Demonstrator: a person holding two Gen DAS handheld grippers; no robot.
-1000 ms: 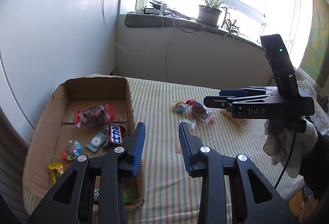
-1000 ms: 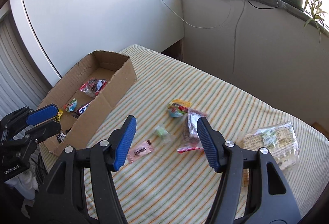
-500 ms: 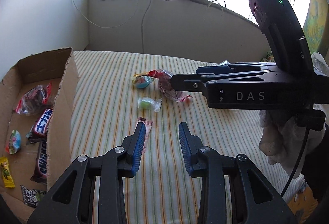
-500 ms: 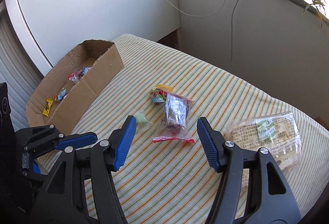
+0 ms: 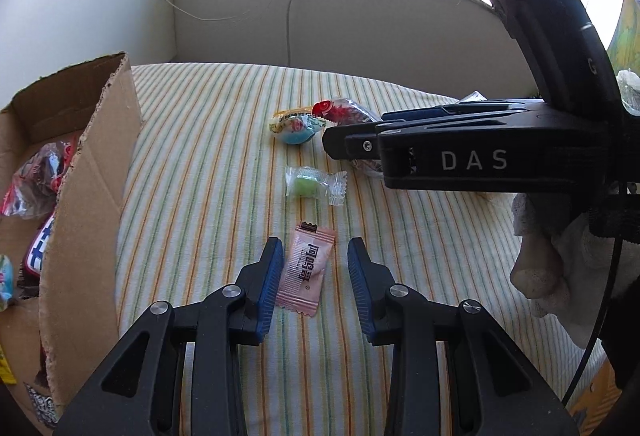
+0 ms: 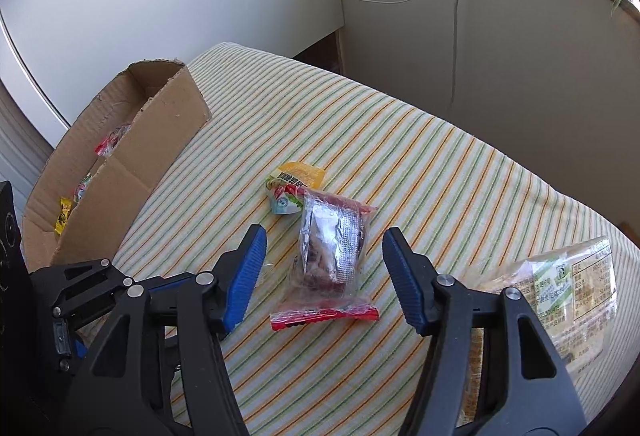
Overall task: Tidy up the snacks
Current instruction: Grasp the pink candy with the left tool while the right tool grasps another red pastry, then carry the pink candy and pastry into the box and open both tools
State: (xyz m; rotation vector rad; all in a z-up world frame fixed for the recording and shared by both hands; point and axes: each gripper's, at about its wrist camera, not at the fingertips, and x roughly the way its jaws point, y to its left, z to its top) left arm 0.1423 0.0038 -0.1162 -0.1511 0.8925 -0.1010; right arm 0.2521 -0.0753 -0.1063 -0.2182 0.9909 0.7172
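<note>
Left gripper [image 5: 314, 272]: fingers spread, straddling the pink sachet [image 5: 305, 275] on the striped cloth [image 5: 208, 164]. The left pad looks to be at the sachet's edge; the right pad stands clear of it. Not pinching.

Right gripper [image 6: 322, 268]: jaws have just been closing, a gap remains on both sides. The clear packet with red ends [image 6: 330, 260] lies between the fingers, flat on the cloth, and neither pad touches it.

Loose snacks on the cloth:
- green wrapped candy [image 5: 314, 185], just beyond the pink sachet
- small blue-and-yellow pack [image 5: 298, 124], farther out, touching the far end of the clear packet
- large clear bag with printed label [image 6: 560, 292], off to my right, partly behind my right finger

Cardboard box [image 6: 132, 172] sits at the left edge of the cloth, well apart from the loose snacks. Inside: a red-trimmed clear packet [image 5: 36, 176], a red bar with white lettering [image 5: 42, 244], a yellow sachet [image 6: 63, 220], plus a few more I can't make out behind the box wall.

In the left view my right gripper crosses in from the right, above the clear packet.
</note>
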